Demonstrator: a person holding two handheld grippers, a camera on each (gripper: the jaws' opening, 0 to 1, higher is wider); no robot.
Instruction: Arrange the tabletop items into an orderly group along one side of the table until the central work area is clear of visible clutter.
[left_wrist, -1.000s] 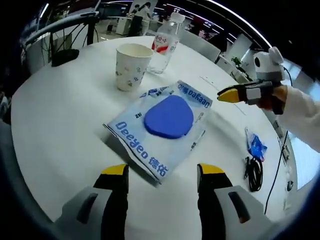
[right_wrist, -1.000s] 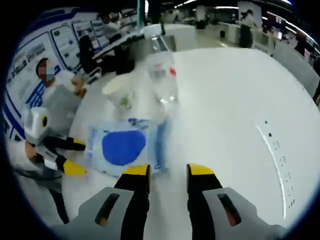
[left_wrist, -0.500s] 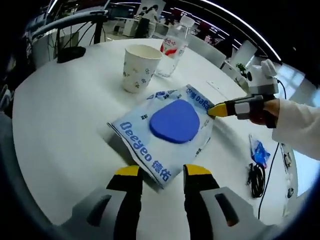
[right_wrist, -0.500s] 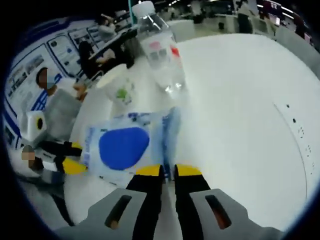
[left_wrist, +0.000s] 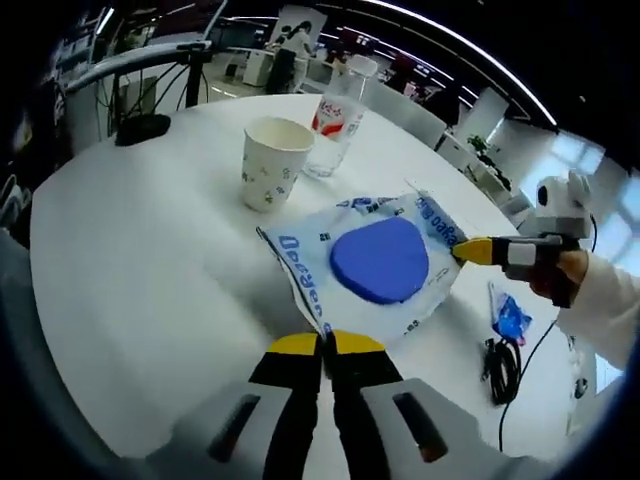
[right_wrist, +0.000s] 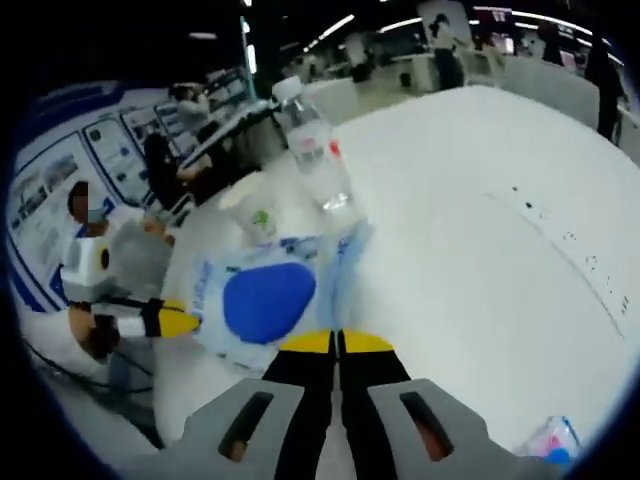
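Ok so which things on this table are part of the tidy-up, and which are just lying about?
Part of the job:
wet wipes pack, pinched at opposite edges by the left gripper and right gripper
paper cup
water bottle
small blue packet
black cable

Just lying about:
black stand base at the table's far edge

This is an open-plan office. A round white table (left_wrist: 120, 260) stands on a wide floor lit by long ceiling light strips (left_wrist: 450, 40), with rows of desks (right_wrist: 400, 75) and people (left_wrist: 295, 40) standing among them farther back. A wall of blue-and-white poster boards (right_wrist: 60, 180) runs along one side, where a seated person (right_wrist: 165, 165) is at a desk.
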